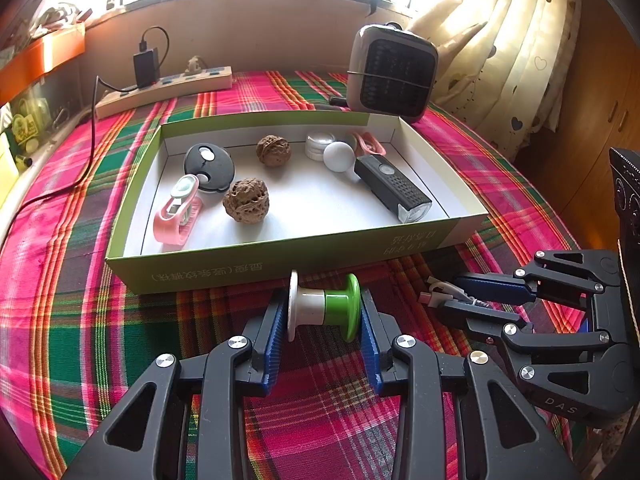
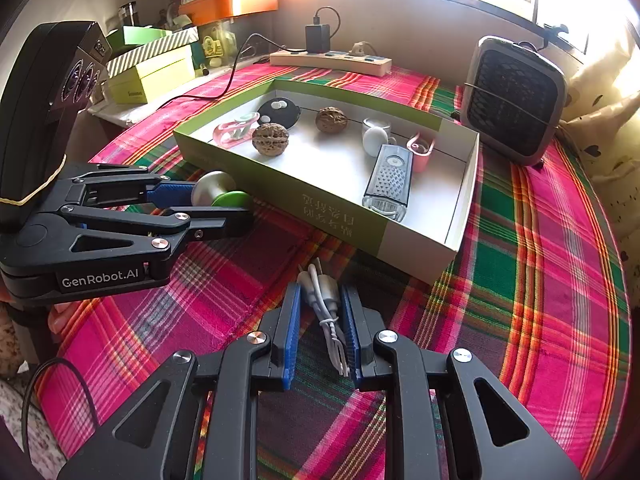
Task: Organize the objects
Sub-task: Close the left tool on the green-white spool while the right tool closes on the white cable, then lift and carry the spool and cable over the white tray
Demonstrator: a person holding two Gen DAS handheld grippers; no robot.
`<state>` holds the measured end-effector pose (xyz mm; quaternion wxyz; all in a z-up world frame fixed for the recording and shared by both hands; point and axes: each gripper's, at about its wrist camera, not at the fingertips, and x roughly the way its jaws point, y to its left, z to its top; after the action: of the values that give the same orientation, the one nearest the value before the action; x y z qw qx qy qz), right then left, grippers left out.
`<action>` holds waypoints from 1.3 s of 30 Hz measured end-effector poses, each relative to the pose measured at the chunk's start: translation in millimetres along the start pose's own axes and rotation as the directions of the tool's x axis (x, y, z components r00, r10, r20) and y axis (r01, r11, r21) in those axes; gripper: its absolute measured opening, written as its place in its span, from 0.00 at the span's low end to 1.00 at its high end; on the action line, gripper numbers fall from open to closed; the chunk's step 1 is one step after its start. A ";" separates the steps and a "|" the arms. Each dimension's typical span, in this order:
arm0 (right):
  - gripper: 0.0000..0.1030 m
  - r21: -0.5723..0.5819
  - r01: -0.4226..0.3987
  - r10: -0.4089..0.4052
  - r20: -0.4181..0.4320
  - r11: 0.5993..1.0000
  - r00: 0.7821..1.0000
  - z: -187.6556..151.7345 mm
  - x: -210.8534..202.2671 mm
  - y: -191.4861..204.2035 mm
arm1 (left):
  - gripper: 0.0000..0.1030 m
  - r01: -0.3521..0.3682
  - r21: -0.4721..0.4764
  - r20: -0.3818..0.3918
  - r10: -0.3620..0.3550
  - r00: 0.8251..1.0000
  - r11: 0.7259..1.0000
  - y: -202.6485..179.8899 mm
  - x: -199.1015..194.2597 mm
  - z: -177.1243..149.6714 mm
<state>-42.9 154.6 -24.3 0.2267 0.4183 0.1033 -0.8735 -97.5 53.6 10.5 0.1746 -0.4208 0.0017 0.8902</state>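
Note:
A white-and-green spool (image 1: 325, 306) lies on the plaid cloth just in front of the green box (image 1: 248, 264). My left gripper (image 1: 325, 312) is shut on the spool, one blue pad on each flange. In the right wrist view the spool (image 2: 220, 194) shows between the left gripper's fingers (image 2: 176, 194). A small coiled white cable (image 2: 326, 304) rests on the cloth, and my right gripper (image 2: 321, 312) is shut on it. From the left wrist view the right gripper (image 1: 460, 300) pinches the cable (image 1: 444, 294) beside the box's front right corner.
Inside the box lie two walnuts (image 1: 246, 200), a black round gadget (image 1: 210, 166), a pink-and-white clip (image 1: 178, 210), a black bike light (image 1: 394, 188), a white ball (image 1: 339, 156) and small jars. A grey heater (image 1: 392, 72) and a power strip (image 1: 164, 90) stand behind.

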 end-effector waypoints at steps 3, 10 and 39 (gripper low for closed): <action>0.20 0.000 0.002 -0.002 0.000 1.000 1.000 0.6 0.2 -0.1 | 0.31 -0.001 0.001 0.000 0.001 1.000 1.000 0.2 0.0 0.2; 0.19 -0.010 0.016 -0.016 0.000 1.000 1.000 0.5 -0.1 1.8 | 0.31 -0.002 -0.001 0.001 0.002 1.000 1.000 0.2 0.2 -0.1; 0.18 0.064 -0.013 0.009 0.058 0.998 0.998 3.5 -16.8 1.4 | 0.31 -0.014 0.025 0.056 0.012 0.998 1.000 -1.7 -25.5 1.4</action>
<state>-35.4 157.3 -9.0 0.2208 0.4005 0.0663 -0.8868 -83.0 47.6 30.8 0.1740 -0.3937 0.0107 0.9025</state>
